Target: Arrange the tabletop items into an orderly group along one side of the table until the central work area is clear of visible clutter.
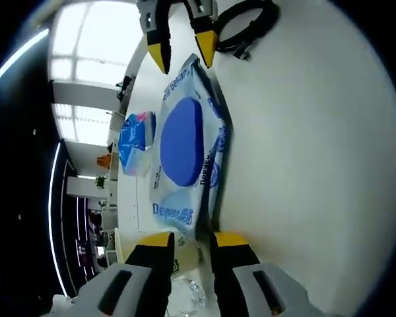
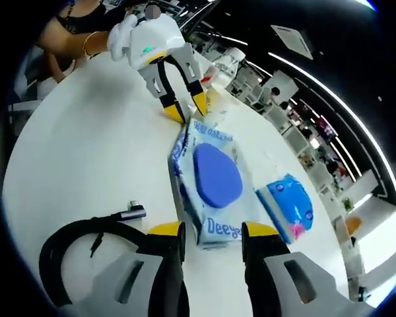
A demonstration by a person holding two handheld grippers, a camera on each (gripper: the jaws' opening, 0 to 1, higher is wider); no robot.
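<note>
White desk (image 2: pixel 72 165) carried one wet-wipe pack (image 2: pixel 214 181), lying flat between your two tongs, both spread apart at its opposite ends: right tongs (image 2: pixel 212 232), left tongs (image 1: pixel 185 241). One black cable (image 2: pixel 86 241) coiled nearby; one blue tissue packet (image 2: pixel 287 206) lay beyond.
</note>
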